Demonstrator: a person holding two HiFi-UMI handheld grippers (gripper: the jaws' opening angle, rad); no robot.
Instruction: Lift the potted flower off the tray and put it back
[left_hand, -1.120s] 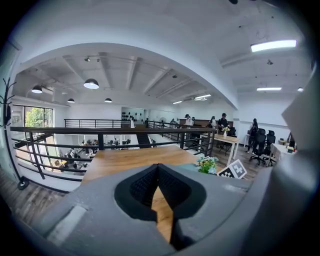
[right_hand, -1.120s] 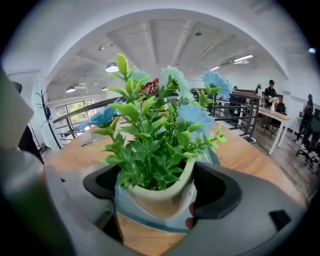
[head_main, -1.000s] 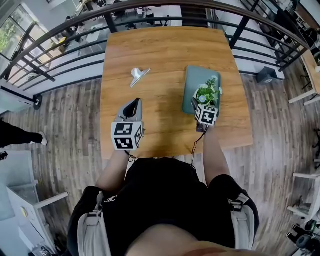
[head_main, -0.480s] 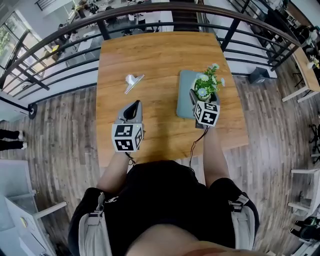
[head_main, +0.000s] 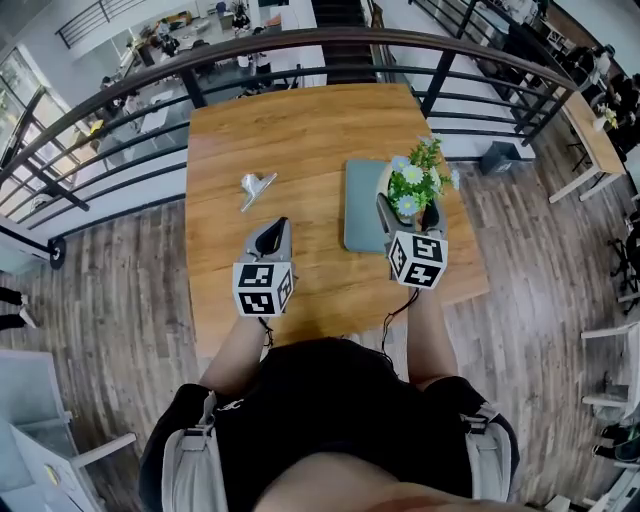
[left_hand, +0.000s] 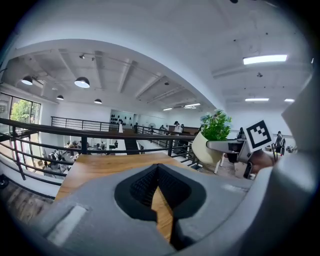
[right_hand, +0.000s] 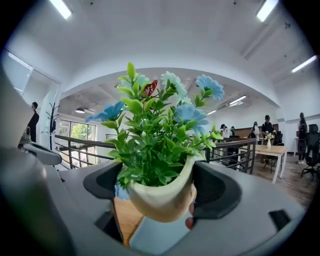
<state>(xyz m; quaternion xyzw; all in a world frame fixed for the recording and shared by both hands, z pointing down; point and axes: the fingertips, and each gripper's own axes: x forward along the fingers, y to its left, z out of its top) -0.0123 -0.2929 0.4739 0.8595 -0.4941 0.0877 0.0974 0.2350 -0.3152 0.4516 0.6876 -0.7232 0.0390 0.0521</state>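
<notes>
Right now the right gripper (right_hand: 160, 192) clamps the cream pot of the potted flower (head_main: 415, 182), jaws spread wide around it, holding it upright in the air over the grey tray (head_main: 358, 200) (not touching it). The left gripper (head_main: 273, 232) hovers above the table (head_main: 300, 130), jaws together, empty.

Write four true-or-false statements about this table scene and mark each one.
1. The right tool grips the potted flower. True.
2. The potted flower stands on the tray. False: it is held up in the air above the tray.
3. The left tool holds the small pale object. False: its jaws are together with nothing between them, and the object lies on the table, apart from it.
4. The tray lies on the wooden table. True.
</notes>
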